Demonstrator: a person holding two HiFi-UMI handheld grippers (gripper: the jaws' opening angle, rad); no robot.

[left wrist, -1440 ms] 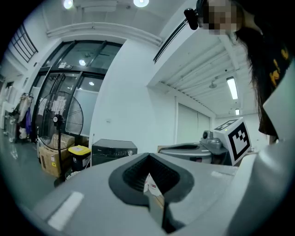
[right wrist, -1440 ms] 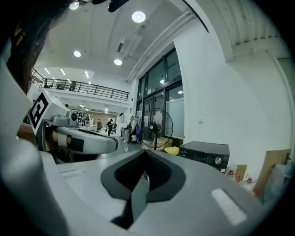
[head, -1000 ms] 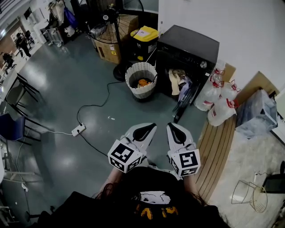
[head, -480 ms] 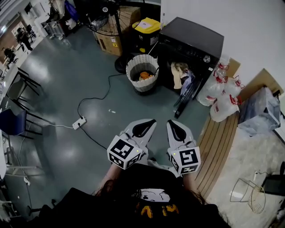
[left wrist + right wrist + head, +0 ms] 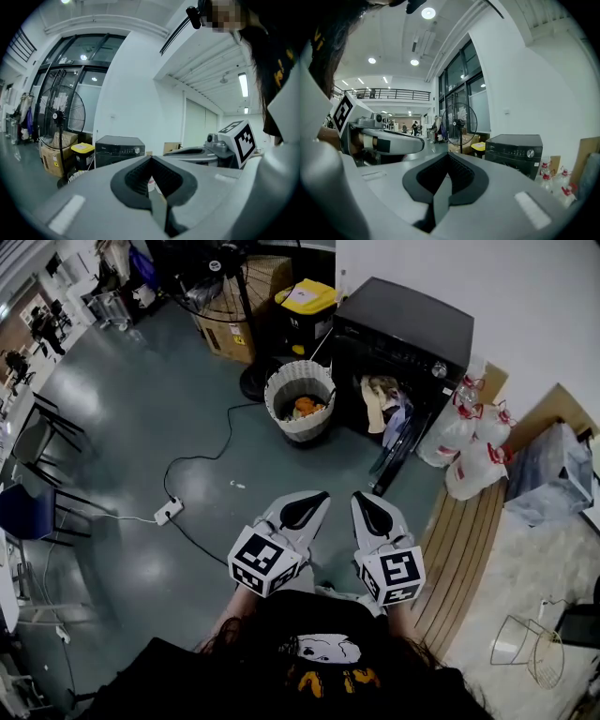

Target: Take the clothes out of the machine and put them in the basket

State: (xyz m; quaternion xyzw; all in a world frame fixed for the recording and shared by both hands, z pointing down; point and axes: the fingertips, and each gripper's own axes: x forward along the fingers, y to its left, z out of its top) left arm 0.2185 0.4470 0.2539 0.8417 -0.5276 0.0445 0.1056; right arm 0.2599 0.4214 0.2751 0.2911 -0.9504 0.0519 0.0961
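Over the last second the head view has swung slightly, so that the basket and the machine sit a touch higher and further right in frame. Both grippers have kept their place, low in front of the person.

The left gripper (image 5: 314,501) and the right gripper (image 5: 364,504) hover side by side above the floor (image 5: 141,427), pointing toward the machine. Each gripper's own view shows its jaws pressed together with nothing between them.

Beyond the left gripper a power strip (image 5: 169,512) lies on the floor, with a black cable (image 5: 202,460) running from it toward the basket.

The woven basket (image 5: 302,430) stands further off, just to the left of the machine, with an orange garment (image 5: 303,409) inside.

The black machine (image 5: 403,329) stands against the wall with its door (image 5: 394,454) hanging open. Pale clothes (image 5: 380,397) spill from the opening, well apart from both grippers. Knotted plastic bags (image 5: 469,451) lean beside its right flank.
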